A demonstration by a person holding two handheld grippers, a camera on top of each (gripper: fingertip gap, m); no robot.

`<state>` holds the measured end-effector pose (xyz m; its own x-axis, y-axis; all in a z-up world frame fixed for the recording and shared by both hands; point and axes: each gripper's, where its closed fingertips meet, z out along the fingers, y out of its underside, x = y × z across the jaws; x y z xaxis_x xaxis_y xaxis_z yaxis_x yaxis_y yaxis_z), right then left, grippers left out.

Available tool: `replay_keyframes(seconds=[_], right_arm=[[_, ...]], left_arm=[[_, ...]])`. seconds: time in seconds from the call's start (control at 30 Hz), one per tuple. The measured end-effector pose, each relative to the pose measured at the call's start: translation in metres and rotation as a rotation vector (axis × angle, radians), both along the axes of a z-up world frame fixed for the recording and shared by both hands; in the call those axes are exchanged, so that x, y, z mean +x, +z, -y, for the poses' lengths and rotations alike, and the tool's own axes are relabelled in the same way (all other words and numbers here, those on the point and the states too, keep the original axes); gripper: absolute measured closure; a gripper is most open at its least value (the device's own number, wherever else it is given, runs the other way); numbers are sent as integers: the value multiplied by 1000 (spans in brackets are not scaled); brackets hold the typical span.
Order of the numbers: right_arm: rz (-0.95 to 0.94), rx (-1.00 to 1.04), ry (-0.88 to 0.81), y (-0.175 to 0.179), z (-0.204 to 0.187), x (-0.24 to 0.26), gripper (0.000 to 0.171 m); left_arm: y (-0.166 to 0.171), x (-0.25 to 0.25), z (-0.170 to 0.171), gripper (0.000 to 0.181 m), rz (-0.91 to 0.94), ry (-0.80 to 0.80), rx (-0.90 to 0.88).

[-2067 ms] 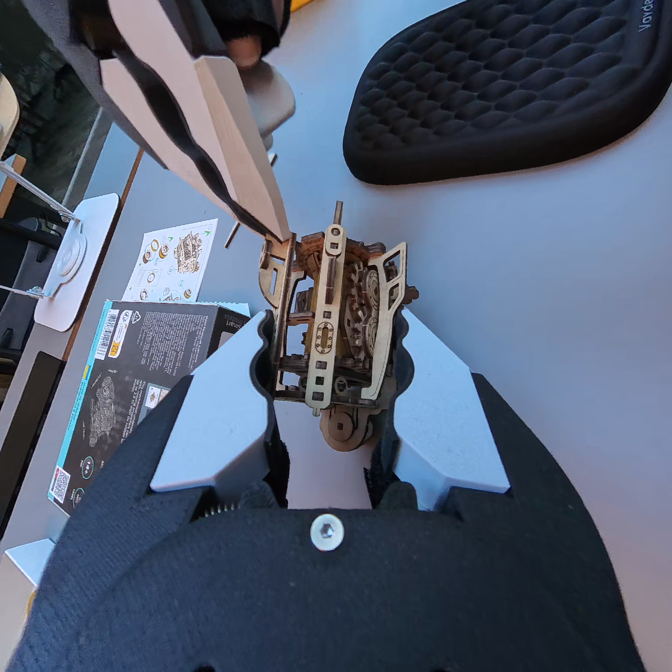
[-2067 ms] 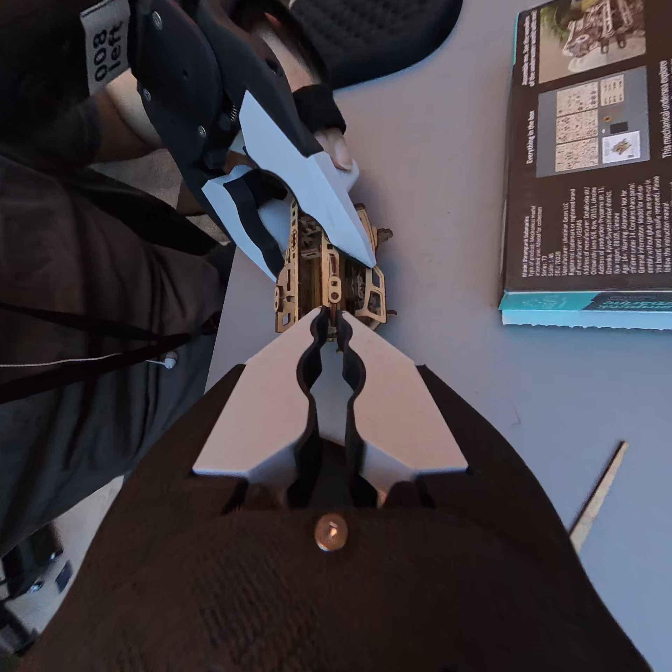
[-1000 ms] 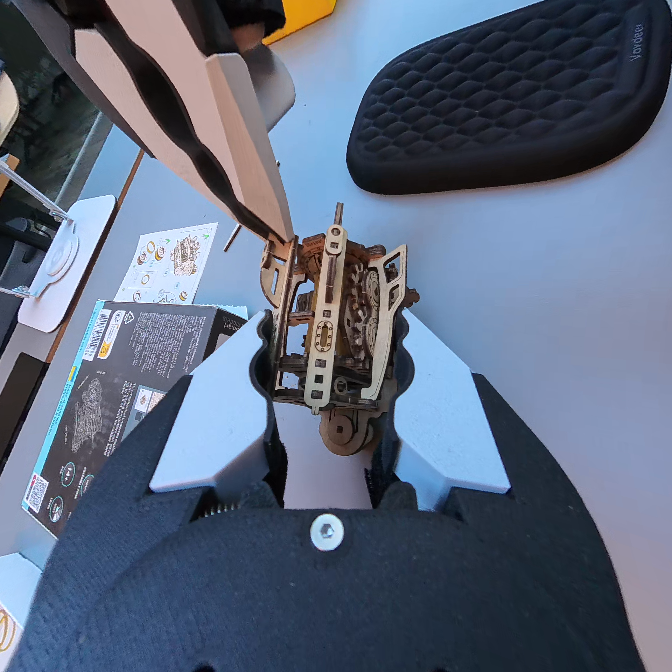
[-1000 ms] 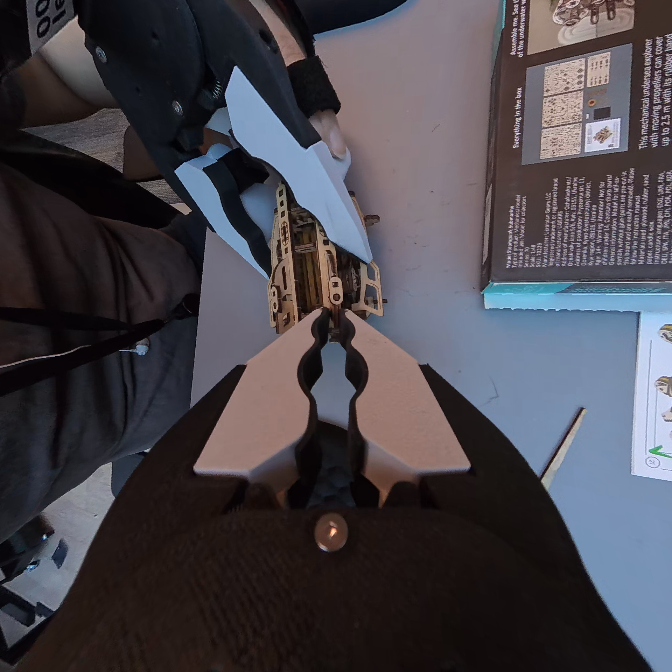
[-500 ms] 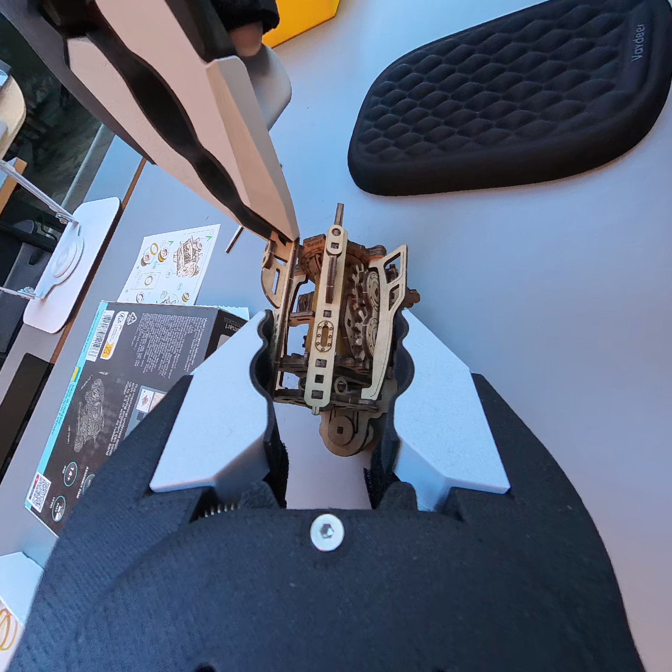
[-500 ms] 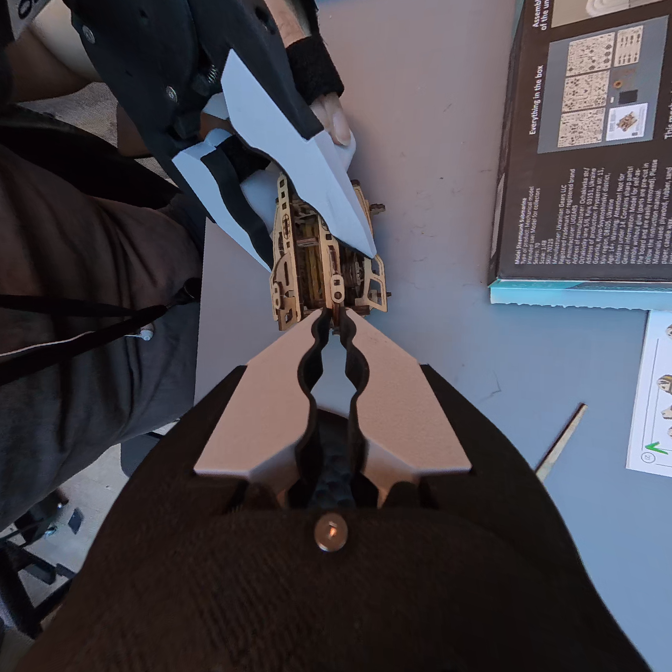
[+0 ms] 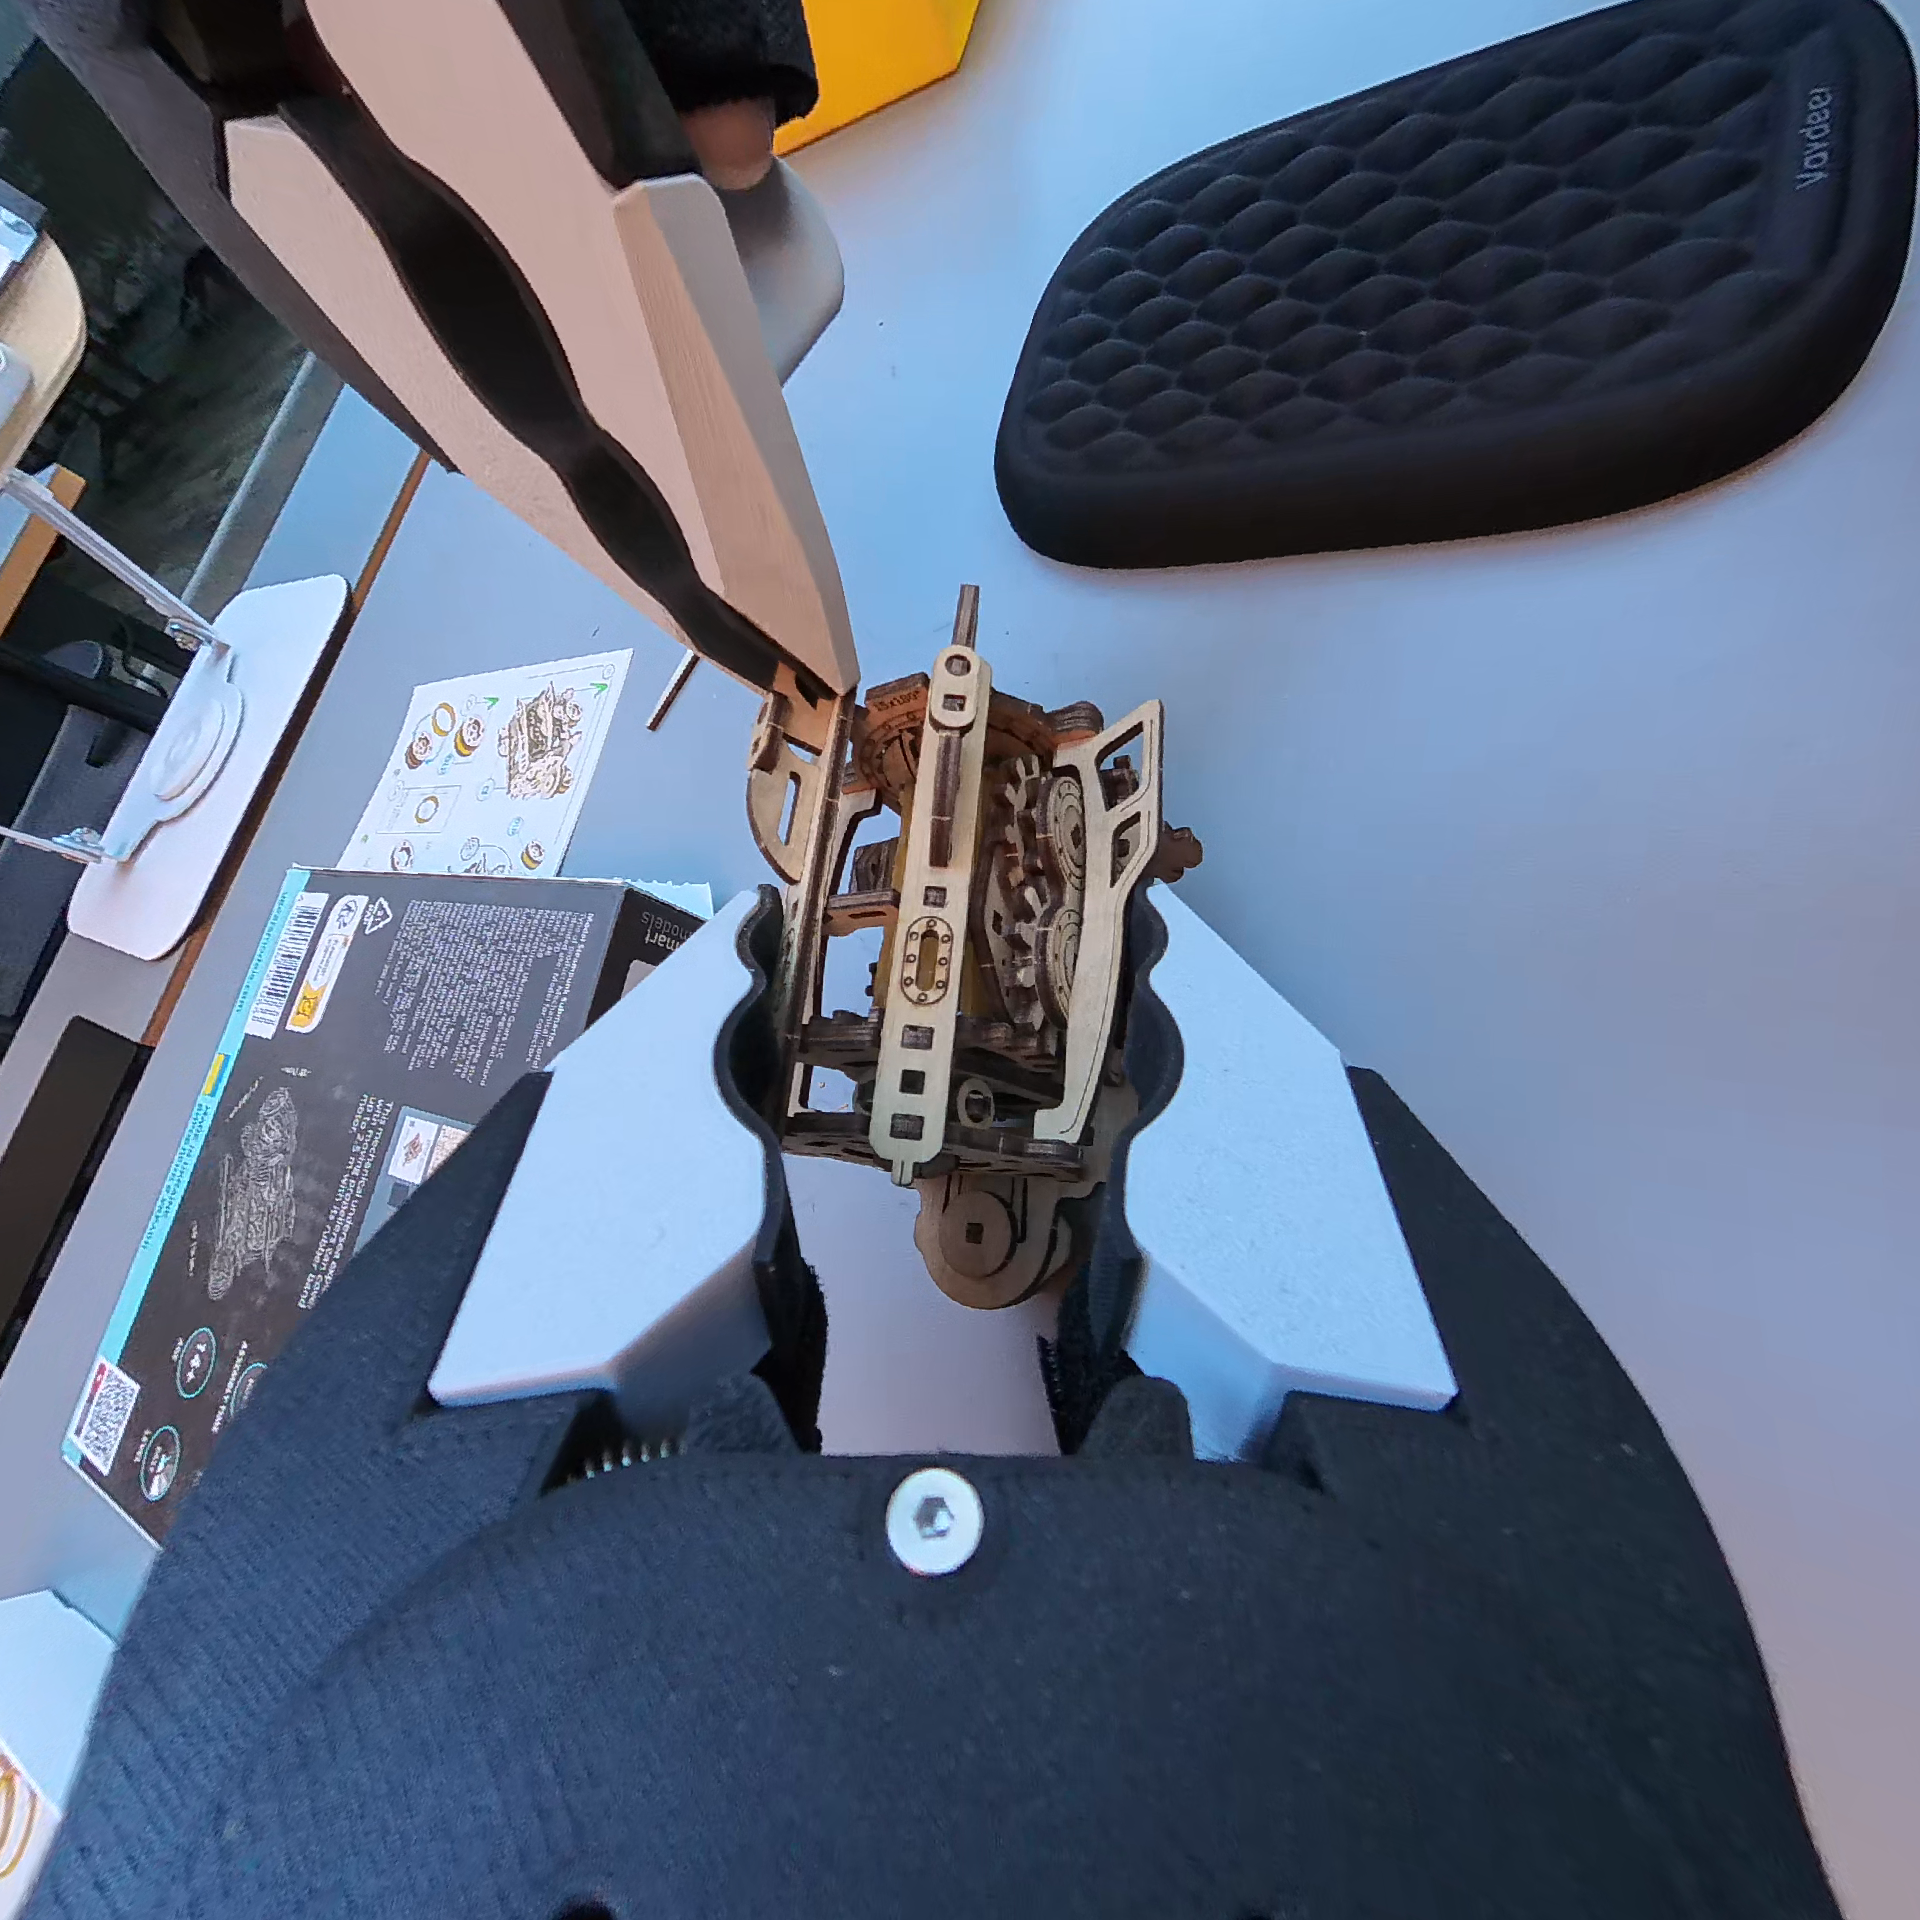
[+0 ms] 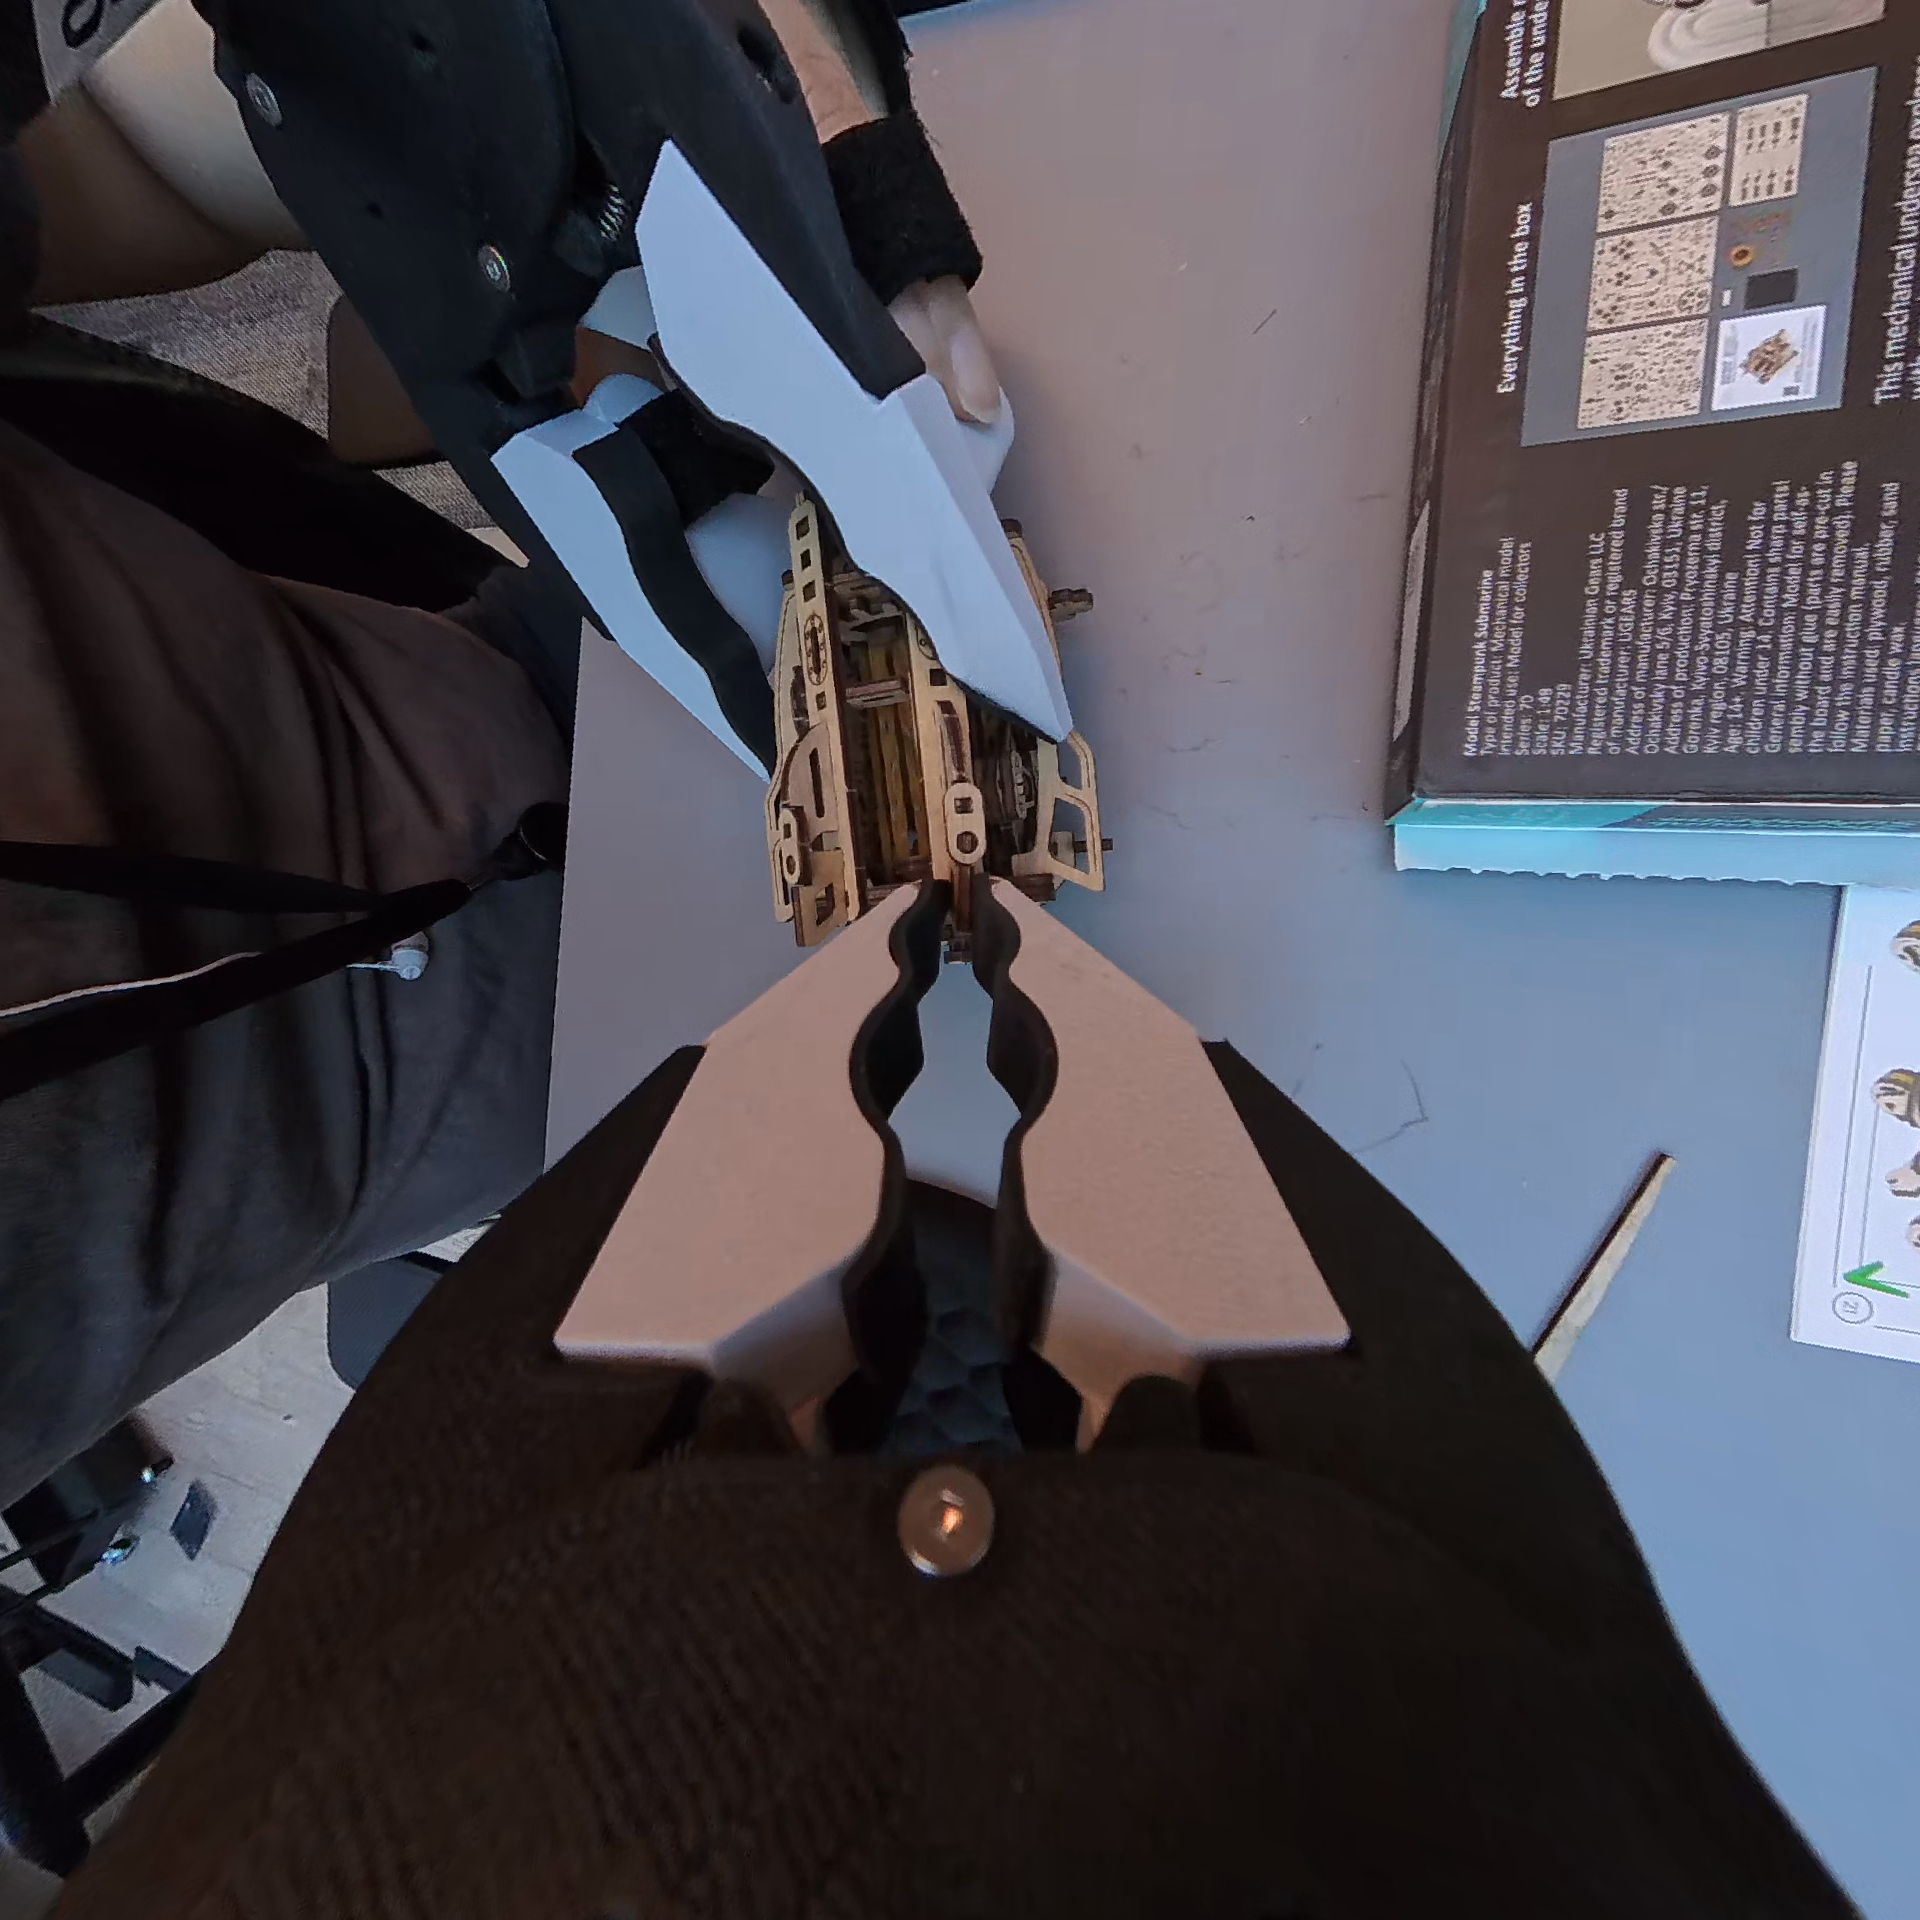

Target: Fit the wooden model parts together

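Note:
The wooden model (image 7: 935,935), a small open frame full of gears, is held above the grey table (image 7: 1558,935). My left gripper (image 7: 951,914) is shut on its two side plates. My right gripper (image 7: 816,675) comes in from the upper left. Its tips are pinched shut on a thin wooden part at the top edge of the model's left side plate. In the right wrist view my right gripper (image 8: 958,902) is closed on that small part at the near end of the model (image 8: 894,748). The left gripper's pale fingers (image 8: 883,499) clamp the model from behind.
A black model box (image 7: 312,1091) with a teal edge lies left of the model and also shows in the right wrist view (image 8: 1662,468). Beside it are an instruction sheet (image 7: 488,769) and a thin wooden stick (image 8: 1600,1268). A black honeycomb pad (image 7: 1455,281) lies at the back right. A person's body (image 8: 208,779) is at the table's edge. One gripper's finger ends stand about 4 cm off the other's.
Almost nothing. Both grippers keep their hold. The model and the right gripper's tips have shifted very slightly against the table.

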<state>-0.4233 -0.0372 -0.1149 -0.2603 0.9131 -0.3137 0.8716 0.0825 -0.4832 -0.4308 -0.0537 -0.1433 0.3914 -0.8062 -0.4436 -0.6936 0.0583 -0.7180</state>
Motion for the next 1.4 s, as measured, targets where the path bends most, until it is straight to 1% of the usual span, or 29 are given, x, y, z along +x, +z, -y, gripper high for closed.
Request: replay_keyframes(seconds=[0.2,0.27,0.53,0.8,1.13,1.4], right_arm=[[15,4,1,0,0,0,166],[28,-22,11,0,2,1,166],[150,-85,60,1,3,3,167],[216,-71,86,0,3,4,168],[171,73,91,0,2,3,169],[188,37,85,0,1,3,168]], left_arm=[[0,0,0,117,7,0,4],[0,1,1,117,-2,-8,18],[0,3,2,117,-24,-5,37],[0,3,1,117,-28,-6,47],[0,3,0,116,-8,-5,50],[1,3,0,116,10,-7,53]])
